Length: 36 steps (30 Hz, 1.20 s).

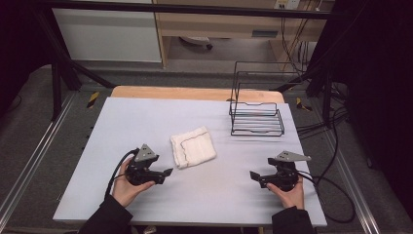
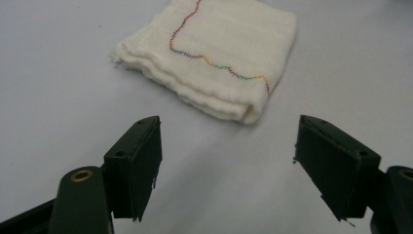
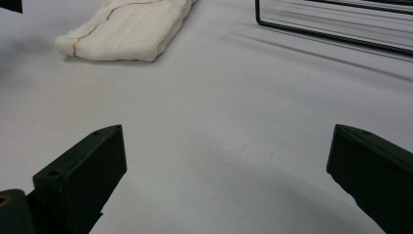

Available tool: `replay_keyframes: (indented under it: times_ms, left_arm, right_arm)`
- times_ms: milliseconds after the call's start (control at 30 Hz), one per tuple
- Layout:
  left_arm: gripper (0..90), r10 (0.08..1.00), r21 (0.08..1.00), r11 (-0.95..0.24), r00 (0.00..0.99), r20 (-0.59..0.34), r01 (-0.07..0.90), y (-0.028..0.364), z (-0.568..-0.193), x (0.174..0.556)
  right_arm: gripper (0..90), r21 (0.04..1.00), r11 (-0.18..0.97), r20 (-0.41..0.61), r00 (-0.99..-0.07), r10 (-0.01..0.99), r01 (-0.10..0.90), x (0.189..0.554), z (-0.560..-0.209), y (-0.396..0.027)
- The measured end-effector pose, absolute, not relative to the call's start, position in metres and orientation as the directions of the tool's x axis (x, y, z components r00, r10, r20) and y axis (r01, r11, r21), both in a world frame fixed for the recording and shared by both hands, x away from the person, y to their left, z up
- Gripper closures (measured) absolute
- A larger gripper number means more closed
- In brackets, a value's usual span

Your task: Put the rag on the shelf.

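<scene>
In the left gripper view, the far edge of the folded cloth point(image 2: 214, 53) is cut off by the top of the picture, and both jaws run out past the bottom edge. In the right gripper view, the cloth point(image 3: 124, 29) is cut at the top edge, so its far end cannot be seen; the wire rack point(image 3: 336, 24) shows as a lower frame bar and blurred wires, with the remainder out of frame. In the high view, the stitched line on the cloth point(image 1: 193, 146) is too small for its colours to be told. The person's forearms are cut off by the bottom edge.
</scene>
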<state>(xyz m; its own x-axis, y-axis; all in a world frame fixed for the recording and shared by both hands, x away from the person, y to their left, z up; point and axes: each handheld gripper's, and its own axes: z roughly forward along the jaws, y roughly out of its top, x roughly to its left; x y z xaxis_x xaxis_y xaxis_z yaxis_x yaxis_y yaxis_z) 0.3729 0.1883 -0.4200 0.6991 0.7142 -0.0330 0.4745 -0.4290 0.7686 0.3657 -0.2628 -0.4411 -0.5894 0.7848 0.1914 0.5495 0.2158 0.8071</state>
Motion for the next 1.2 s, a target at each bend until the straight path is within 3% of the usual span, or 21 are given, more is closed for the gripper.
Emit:
replay_keyframes:
  times_ms: [233,467,900,1000,1200]
  left_arm:
    - [33.5,0.721,0.756,-0.431,0.691,-0.038,0.492,0.167,-0.423,0.382]
    - [51.0,0.719,0.737,-0.443,0.693,-0.048,0.511,0.150,-0.433,0.390]
    - [71.2,0.726,0.719,-0.455,0.686,-0.041,0.525,0.142,-0.447,0.401]
    - [79.7,0.726,0.722,-0.454,0.686,-0.040,0.523,0.142,-0.447,0.401]
    - [83.3,0.729,0.727,-0.434,0.682,-0.064,0.532,0.141,-0.444,0.400]
  right_arm:
    - [1.3,0.808,0.217,0.190,-0.591,0.784,0.548,0.366,-0.441,-0.263]
    - [1.4,0.807,0.220,0.189,-0.593,0.783,0.548,0.366,-0.441,-0.263]
    - [1.7,0.804,0.226,0.189,-0.597,0.780,0.550,0.367,-0.442,-0.262]
    - [1.8,0.804,0.225,0.191,-0.597,0.779,0.551,0.367,-0.442,-0.262]
    - [1.9,0.802,0.225,0.194,-0.597,0.779,0.554,0.367,-0.442,-0.262]
